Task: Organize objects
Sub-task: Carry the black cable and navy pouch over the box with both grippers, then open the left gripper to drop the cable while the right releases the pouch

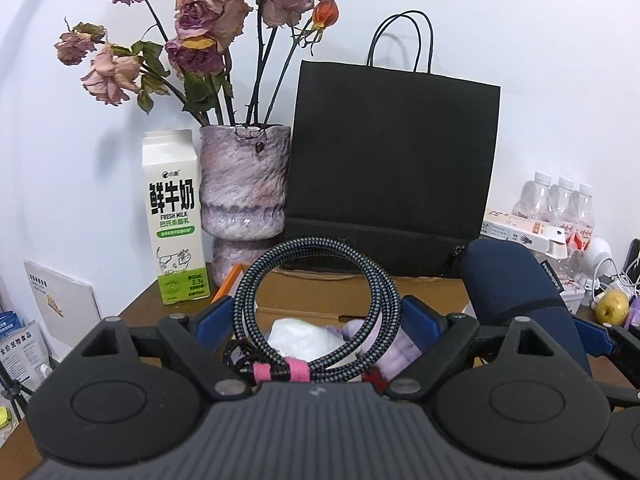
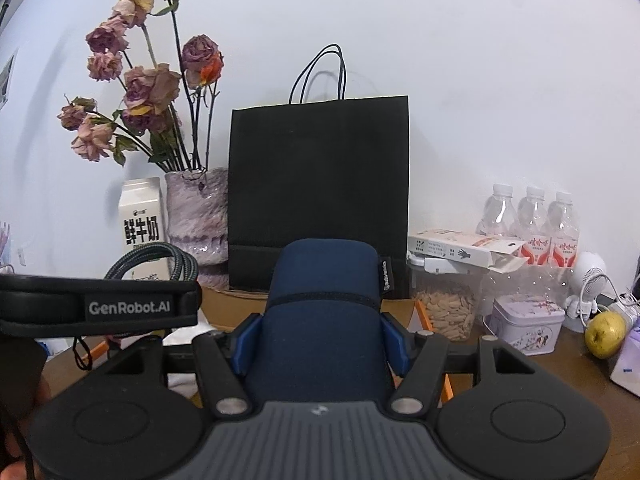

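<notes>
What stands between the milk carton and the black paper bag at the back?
A mottled purple vase of dried roses stands between the milk carton and the black paper bag. Both wrist views show it.

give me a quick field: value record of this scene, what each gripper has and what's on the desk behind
left hand-held gripper: closed on coiled braided cable with pink tie
right hand-held gripper: closed on navy blue pouch
below the grippers: open cardboard box with white and purple items
back row: milk carton, vase of dried roses, black paper bag
right side: three water bottles, tin, yellow-green fruit
</notes>
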The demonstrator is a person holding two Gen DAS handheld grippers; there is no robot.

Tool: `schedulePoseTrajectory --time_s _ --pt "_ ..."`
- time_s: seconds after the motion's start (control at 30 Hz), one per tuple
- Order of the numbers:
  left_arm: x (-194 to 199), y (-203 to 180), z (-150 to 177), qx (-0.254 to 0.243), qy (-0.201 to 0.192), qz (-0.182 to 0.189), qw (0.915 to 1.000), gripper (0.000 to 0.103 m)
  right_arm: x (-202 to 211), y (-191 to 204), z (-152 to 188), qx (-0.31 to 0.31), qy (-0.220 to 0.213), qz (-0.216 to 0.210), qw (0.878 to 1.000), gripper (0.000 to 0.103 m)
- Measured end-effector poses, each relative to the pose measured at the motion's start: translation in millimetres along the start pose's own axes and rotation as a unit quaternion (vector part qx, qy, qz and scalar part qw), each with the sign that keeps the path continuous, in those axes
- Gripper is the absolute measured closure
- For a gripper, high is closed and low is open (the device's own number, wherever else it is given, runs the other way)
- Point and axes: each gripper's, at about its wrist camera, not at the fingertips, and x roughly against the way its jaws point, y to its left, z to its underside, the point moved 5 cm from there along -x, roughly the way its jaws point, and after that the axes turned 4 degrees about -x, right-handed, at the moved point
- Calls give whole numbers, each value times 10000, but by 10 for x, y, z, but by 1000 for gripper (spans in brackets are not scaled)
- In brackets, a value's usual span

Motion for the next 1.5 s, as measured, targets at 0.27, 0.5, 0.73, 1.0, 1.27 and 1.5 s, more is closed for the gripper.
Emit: schedulePoseTrajectory --time_s 0.27,0.5,0.73,1.0,1.27,1.5 --pt "-244 -2 -65 2 14 -40 10000 14 -236 -14 -37 54 28 31 10000 42" --pt "-471 7 -86 -5 98 -87 9999 14 -434 -70 -50 55 93 86 9999 42" --pt "-625 20 -78 -62 158 -105 9998 14 -633 -135 -15 57 226 180 9996 42" --pt "-768 38 -31 -122 288 -110 9994 12 -795 -157 42 106 408 255 9988 41" --pt "-785 65 -6 -2 332 50 9994 0 -814 -197 65 10 464 295 9985 0" --pt "-808 70 24 20 429 23 9991 0 -819 -169 84 63 553 253 9981 0"
